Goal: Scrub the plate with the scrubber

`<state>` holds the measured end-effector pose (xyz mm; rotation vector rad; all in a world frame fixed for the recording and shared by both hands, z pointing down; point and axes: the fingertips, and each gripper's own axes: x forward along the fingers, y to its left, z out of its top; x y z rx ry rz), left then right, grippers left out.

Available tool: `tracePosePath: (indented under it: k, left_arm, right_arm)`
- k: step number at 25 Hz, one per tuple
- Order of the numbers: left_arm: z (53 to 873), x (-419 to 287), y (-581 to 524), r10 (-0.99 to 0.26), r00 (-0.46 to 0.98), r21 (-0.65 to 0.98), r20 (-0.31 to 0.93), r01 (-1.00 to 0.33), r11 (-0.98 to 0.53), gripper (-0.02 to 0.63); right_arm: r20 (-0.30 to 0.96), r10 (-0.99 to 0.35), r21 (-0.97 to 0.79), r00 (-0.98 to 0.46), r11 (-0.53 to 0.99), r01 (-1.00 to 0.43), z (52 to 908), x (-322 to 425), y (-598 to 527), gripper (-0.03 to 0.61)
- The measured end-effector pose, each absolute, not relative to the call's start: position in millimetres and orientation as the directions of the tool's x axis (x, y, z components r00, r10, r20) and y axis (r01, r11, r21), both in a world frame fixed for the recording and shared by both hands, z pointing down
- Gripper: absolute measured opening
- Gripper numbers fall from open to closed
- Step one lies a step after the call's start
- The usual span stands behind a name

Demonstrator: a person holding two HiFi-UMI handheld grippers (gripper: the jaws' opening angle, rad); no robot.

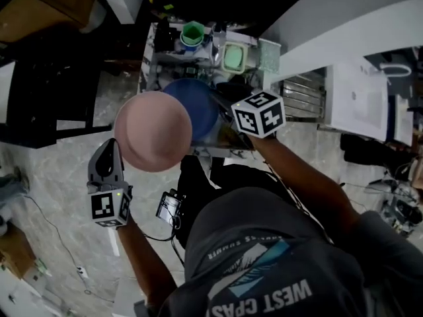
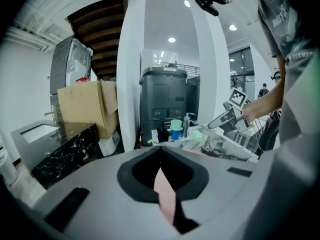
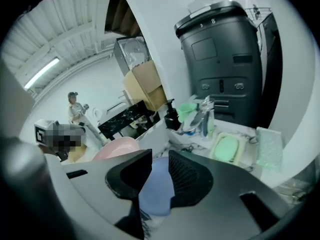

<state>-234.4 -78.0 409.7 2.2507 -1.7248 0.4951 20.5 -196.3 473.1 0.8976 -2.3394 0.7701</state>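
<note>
Head view: the pink plate (image 1: pixel 153 131) is held aloft, pinched at its 7 o'clock rim by the left hand-held gripper (image 1: pixel 115 149); such a rim-only hold could be levered loose by scrubbing pressure. Its back is turned upward; being round, no long axis is found. Left gripper view: the rim is clamped edge-on, 12 to 6 o'clock. Right gripper view: the right hand-held gripper (image 3: pixel 159 164) is spread, nothing gripped.
</note>
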Motion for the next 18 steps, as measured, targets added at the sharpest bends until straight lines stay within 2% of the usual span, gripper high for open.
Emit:
tracePosePath:
  k: [4, 10, 14, 18]
  left_arm:
    - [402.6, -224.1, -83.9, -0.874, 0.245, -0.017, 0.419, -0.96, -0.278, 0.002]
    - [400.9, -216.0, -86.8, -0.868, 0.246, -0.032, 0.432, -0.957, -0.288, 0.002]
    - [401.8, -213.4, -88.1, -0.862, 0.24, -0.041, 0.446, -0.957, -0.288, 0.002]
    - [403.8, -211.4, -90.8, -0.855, 0.232, -0.046, 0.463, -0.957, -0.285, 0.002]
  right_arm:
    - [0.62, -0.553, -0.227, -0.556, 0.553, -0.802, 463.3, 84.1, -225.6, 0.126]
    - [0.61, -0.692, -0.169, -0.387, 0.363, -0.916, 460.8, 193.2, -276.6, 0.126]
    - [0.633, -0.717, -0.154, -0.291, 0.252, -0.955, 479.7, 249.7, -296.4, 0.129]
    - [0.669, -0.686, -0.217, -0.287, 0.19, -0.958, 510.0, 270.8, -303.4, 0.146]
